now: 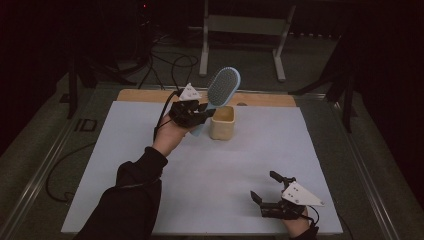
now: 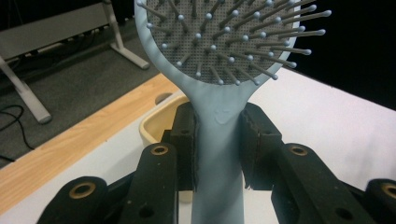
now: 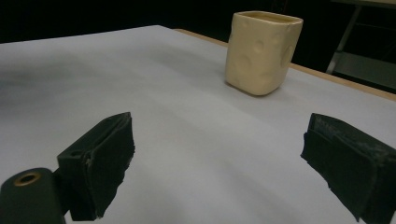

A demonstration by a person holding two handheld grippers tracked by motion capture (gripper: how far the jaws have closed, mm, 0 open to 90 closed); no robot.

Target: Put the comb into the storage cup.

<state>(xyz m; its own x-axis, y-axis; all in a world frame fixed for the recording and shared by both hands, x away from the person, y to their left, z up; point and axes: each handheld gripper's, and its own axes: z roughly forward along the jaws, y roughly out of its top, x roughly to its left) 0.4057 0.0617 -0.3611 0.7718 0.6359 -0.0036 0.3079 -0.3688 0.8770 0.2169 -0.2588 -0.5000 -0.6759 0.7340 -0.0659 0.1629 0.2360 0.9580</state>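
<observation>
A pale blue hairbrush [image 1: 222,88] with grey bristles is held up off the table, its head tilted up and to the right over a cream cup [image 1: 222,122]. My left gripper [image 1: 200,112] is shut on the brush handle [image 2: 218,154], both pads pressing its sides. In the left gripper view the cup's rim [image 2: 152,128] peeks out behind the jaws. The right gripper [image 1: 267,187] rests near the front right of the white sheet, open, nothing between its jaws. From the right gripper view the cup [image 3: 262,50] stands upright farther off.
A white sheet [image 1: 150,165] covers most of the table, with a wooden strip [image 1: 145,95] along the far edge. Behind the table stand a grey metal frame [image 1: 245,30] and loose cables [image 1: 165,65] on the floor.
</observation>
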